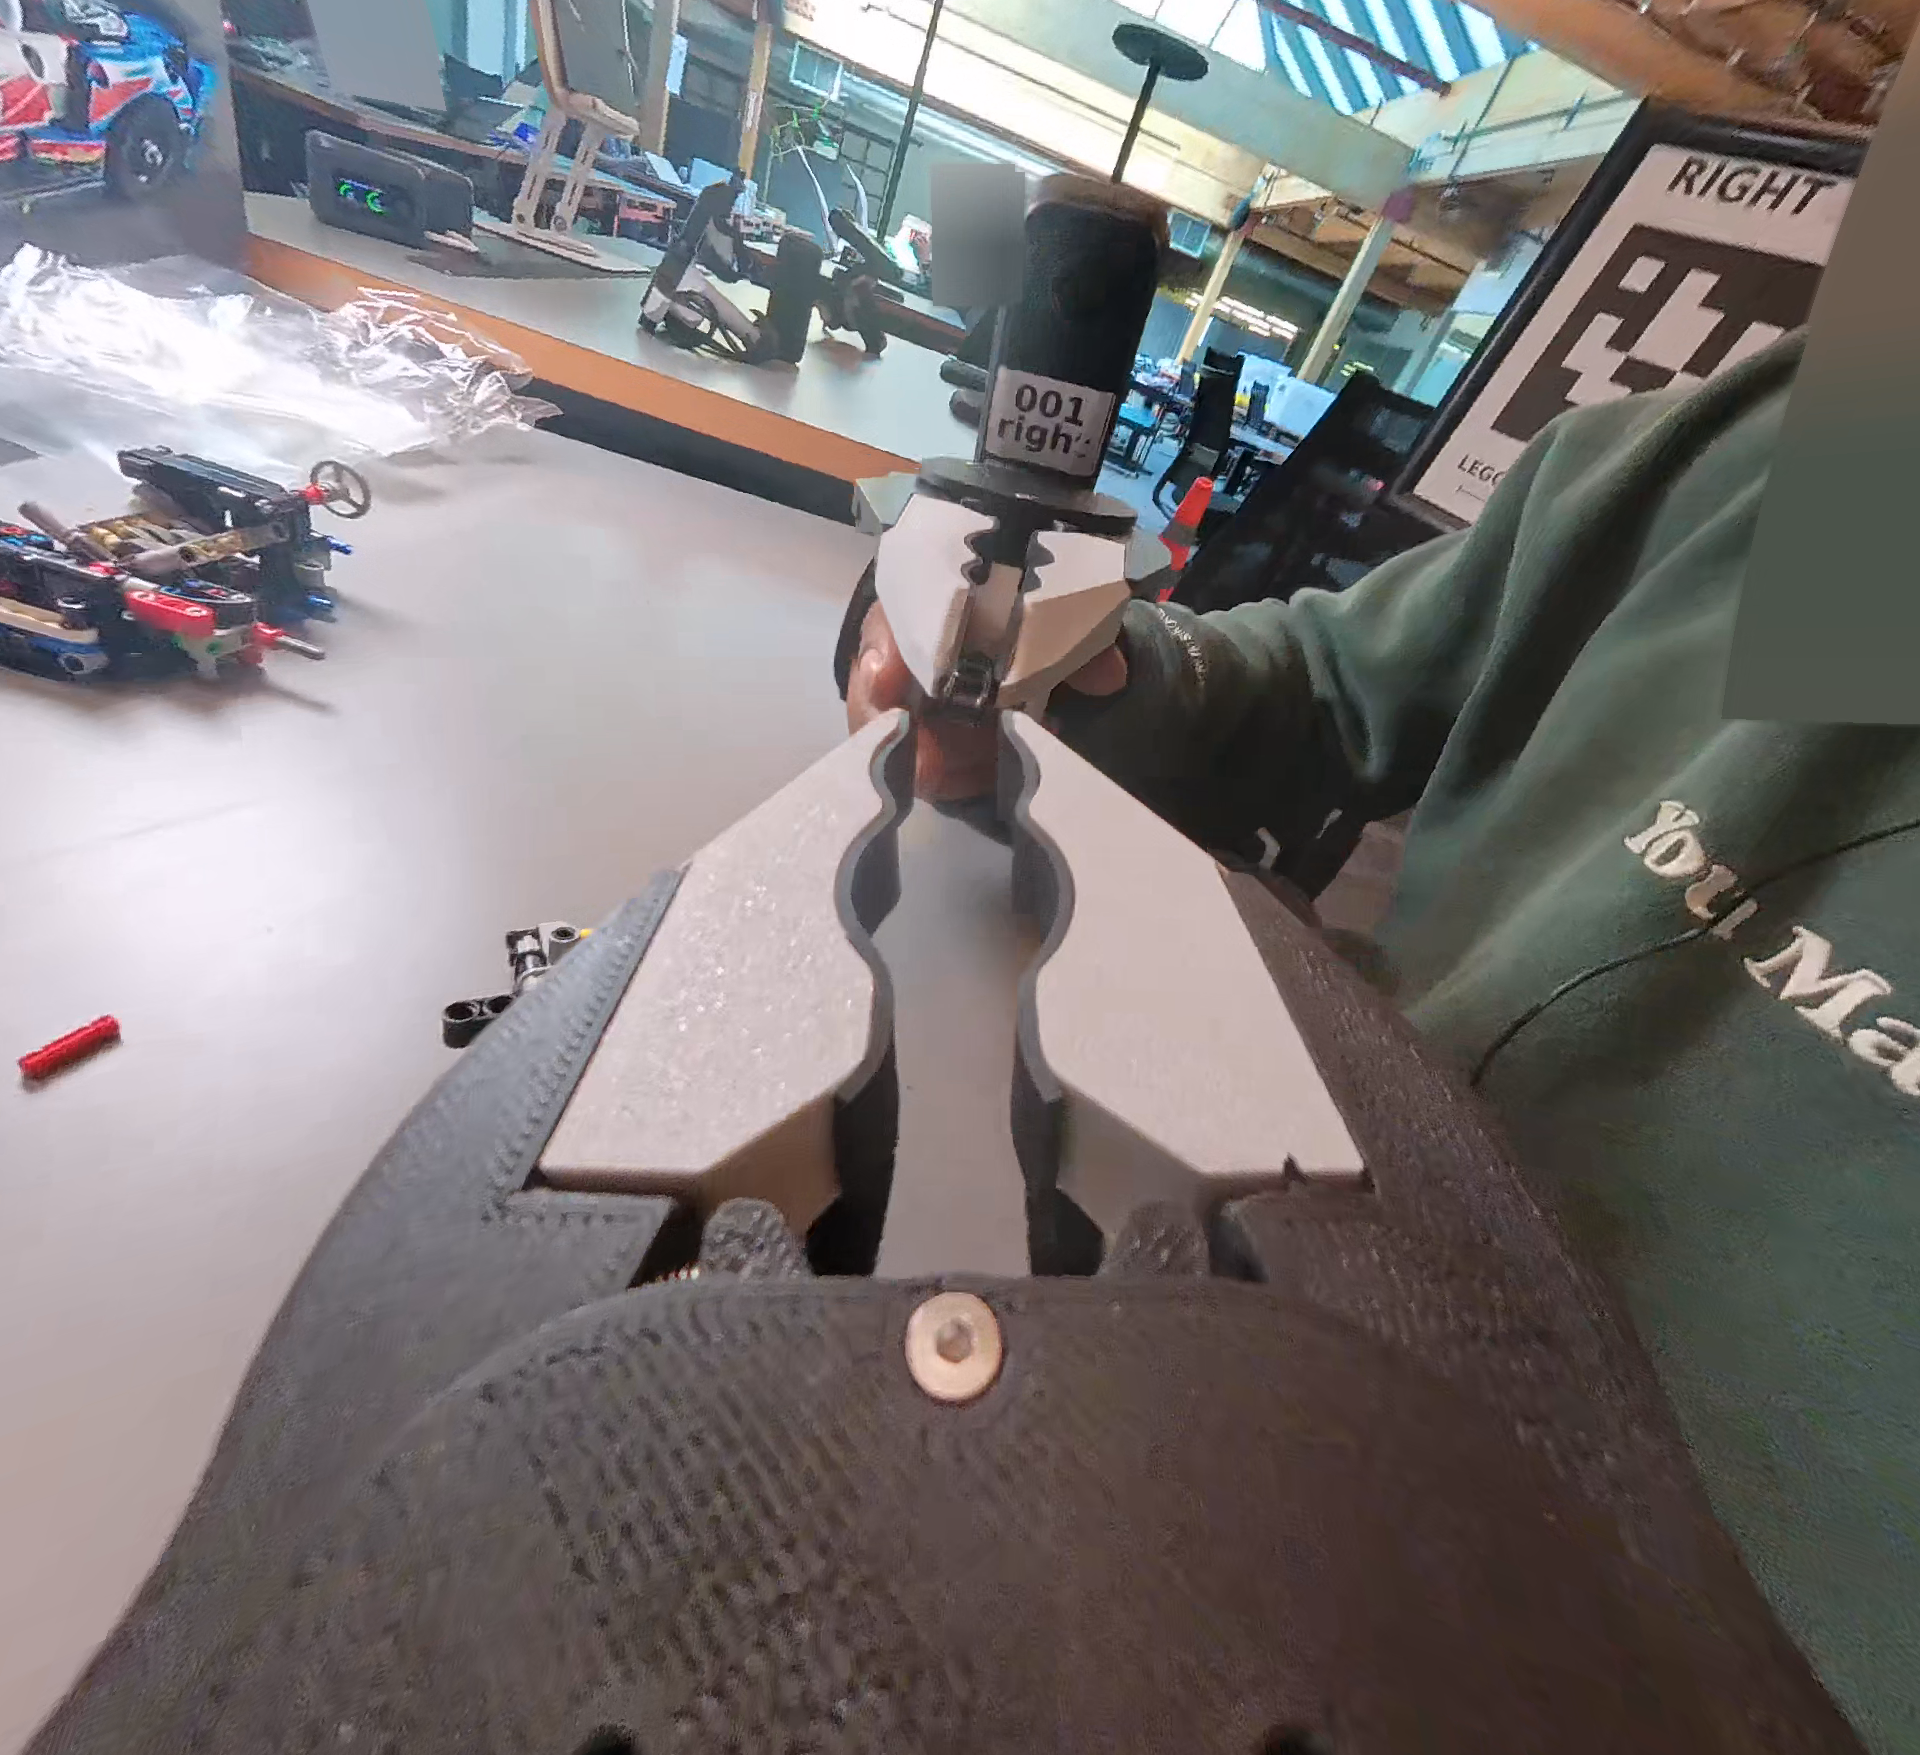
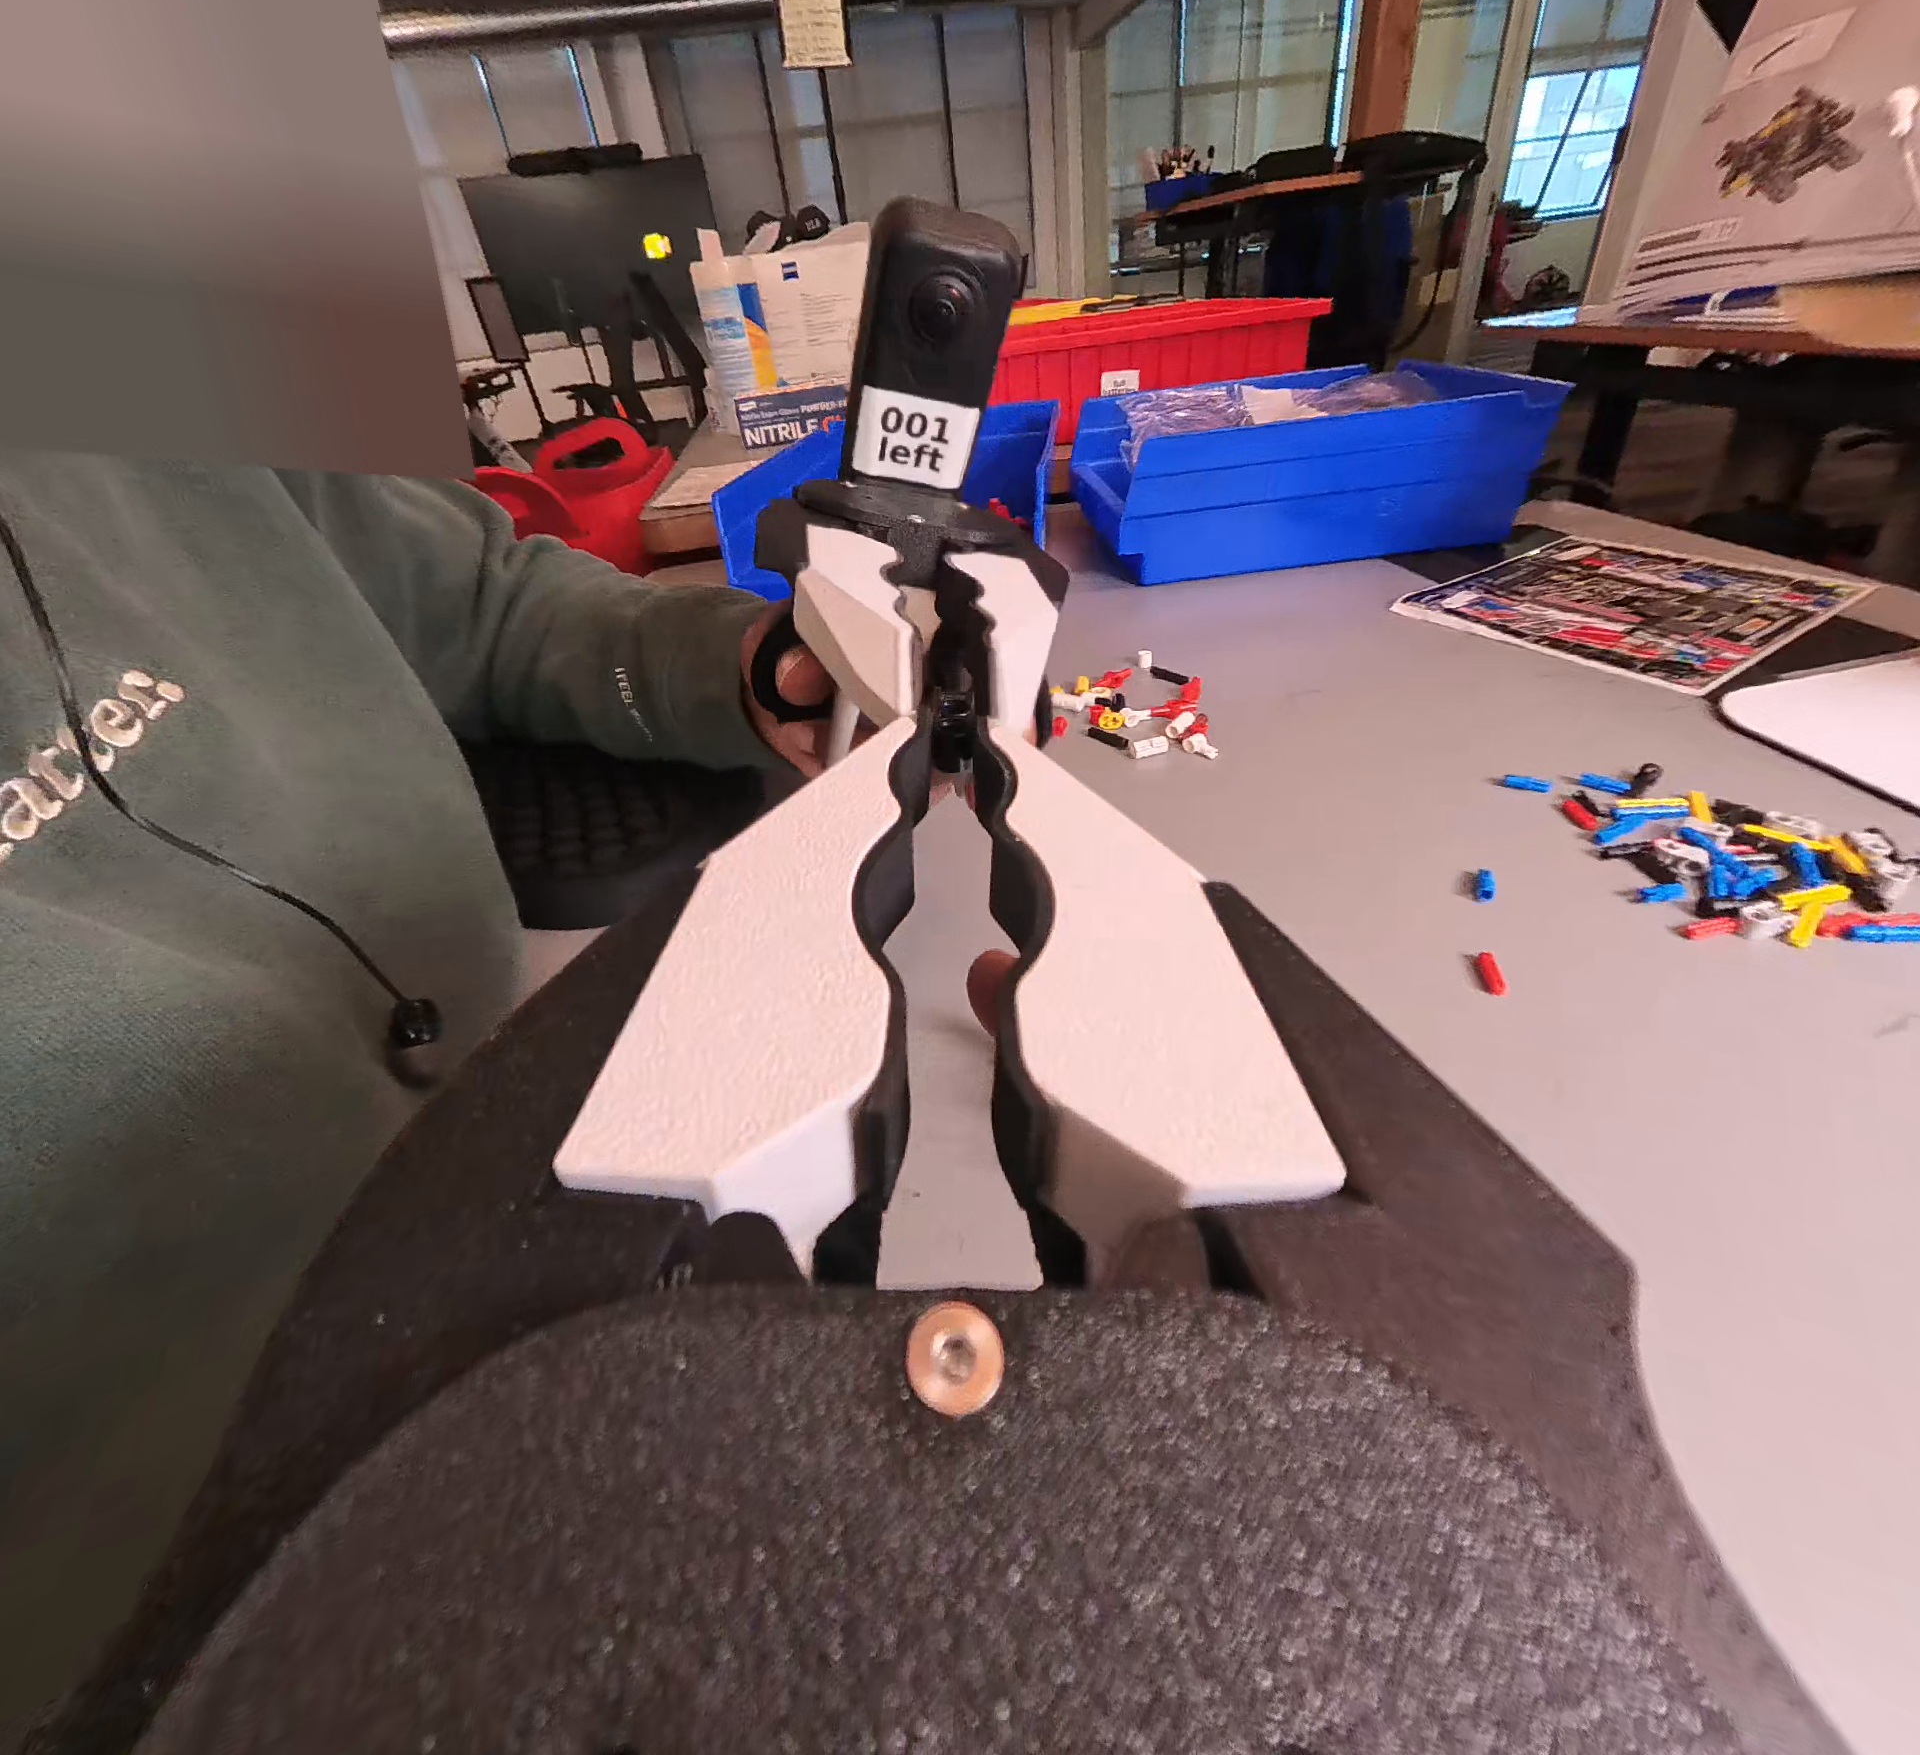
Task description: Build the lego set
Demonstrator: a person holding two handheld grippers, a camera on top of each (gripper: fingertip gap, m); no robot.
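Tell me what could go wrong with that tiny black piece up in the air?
The small black piece is pinched only at the very tips of the right gripper, so it might slip and drop. The left gripper is right beside it, jaws apart; a bump could knock it loose. If it lands among the loose pieces on the table, finding it could be hard.

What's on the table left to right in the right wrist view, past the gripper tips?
Small mixed cluster of lego pieces → lone blue pin and lone red pin, roughly level → big pile of blue, yellow, black pieces; printed sheet lies farther back.
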